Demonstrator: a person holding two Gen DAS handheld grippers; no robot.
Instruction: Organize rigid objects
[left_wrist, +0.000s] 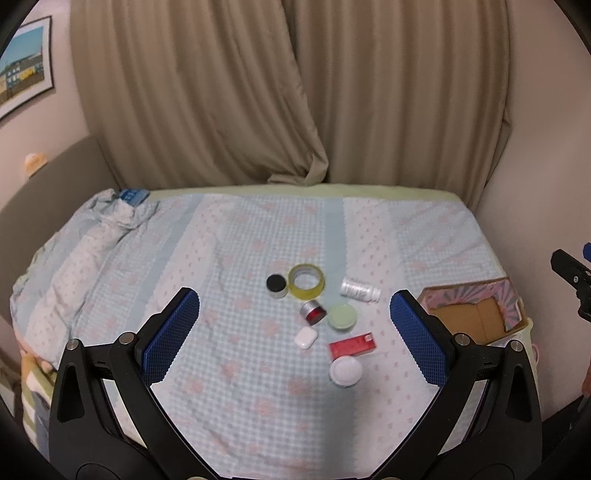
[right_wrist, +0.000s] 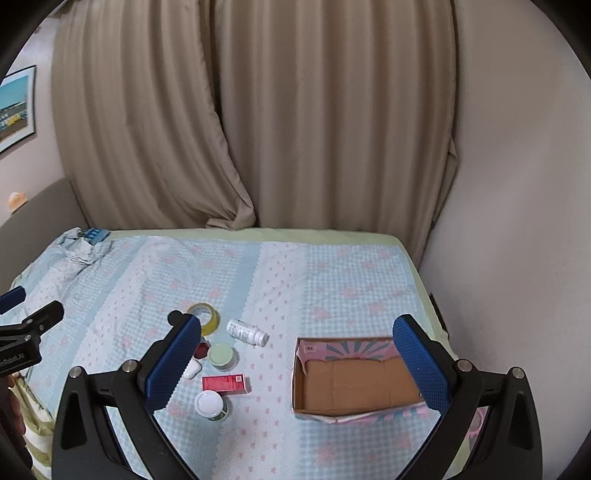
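Note:
Several small objects lie clustered on the bed: a tape roll (left_wrist: 306, 281), a black-lidded jar (left_wrist: 276, 286), a white pill bottle (left_wrist: 359, 290) on its side, a silver-red tin (left_wrist: 313, 312), a green-lidded jar (left_wrist: 342, 316), a white earbud case (left_wrist: 306, 337), a red box (left_wrist: 352, 345) and a white-capped jar (left_wrist: 345, 372). An empty cardboard box (right_wrist: 354, 382) sits to their right. My left gripper (left_wrist: 295, 332) is open, held above the cluster. My right gripper (right_wrist: 295, 362) is open, between the cluster and the box.
The bed has a blue and pink checked cover (left_wrist: 240, 369), bunched up at the far left (left_wrist: 110, 221). Beige curtains (left_wrist: 295, 92) hang behind it. A wall (right_wrist: 517, 221) runs close along the bed's right side.

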